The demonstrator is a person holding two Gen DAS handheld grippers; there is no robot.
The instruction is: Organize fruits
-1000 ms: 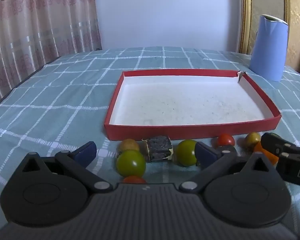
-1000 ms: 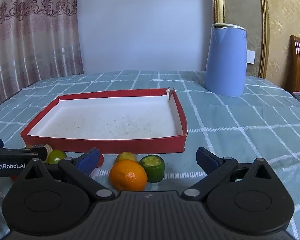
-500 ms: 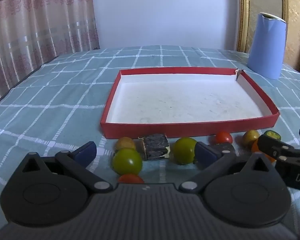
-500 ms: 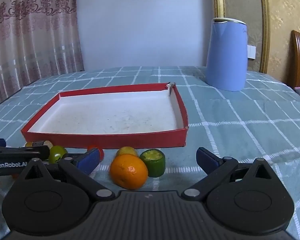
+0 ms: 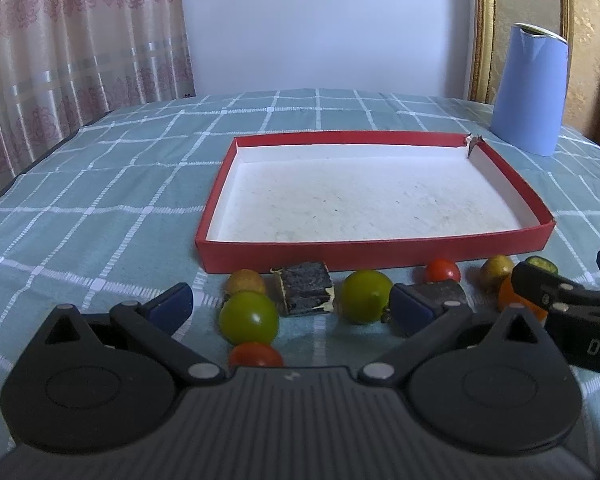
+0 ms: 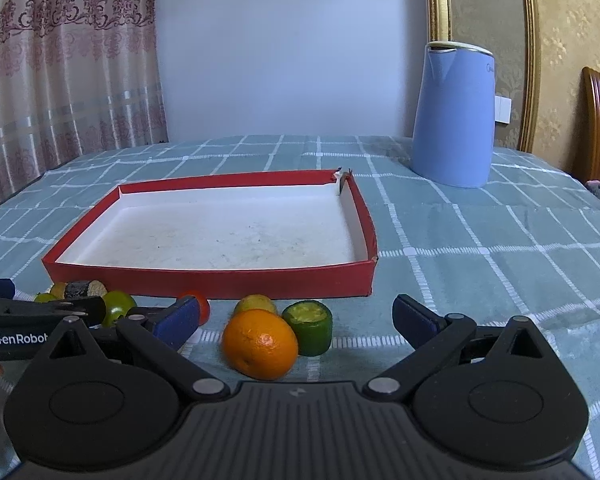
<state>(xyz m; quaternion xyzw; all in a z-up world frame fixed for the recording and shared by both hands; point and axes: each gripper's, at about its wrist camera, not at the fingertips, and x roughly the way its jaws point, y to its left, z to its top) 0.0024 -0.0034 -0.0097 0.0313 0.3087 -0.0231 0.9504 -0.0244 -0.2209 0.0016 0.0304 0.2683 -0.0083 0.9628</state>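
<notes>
A shallow red tray (image 5: pixel 372 250) with a white floor stands on the checked cloth; it also shows in the right wrist view (image 6: pixel 220 282). Small fruits lie in a row before its near wall. My left gripper (image 5: pixel 292 308) is open and empty, with a green tomato (image 5: pixel 249 317), a red tomato (image 5: pixel 255 354), a dark block (image 5: pixel 305 288) and a second green tomato (image 5: pixel 366 296) between its fingers. My right gripper (image 6: pixel 296 316) is open and empty around an orange (image 6: pixel 260 344) and a green cut fruit (image 6: pixel 308 326).
A blue jug (image 6: pixel 454 114) stands at the back right of the table (image 6: pixel 500 248). A red cherry tomato (image 5: pixel 442 270) and a yellow fruit (image 5: pixel 496 268) lie by the tray's right corner. The right gripper's finger (image 5: pixel 556 292) shows at the left wrist view's right edge.
Both grippers have tilted up and drawn back slightly, so the tray and fruits sit a little higher in view. Both stay open; no fruit has moved.
</notes>
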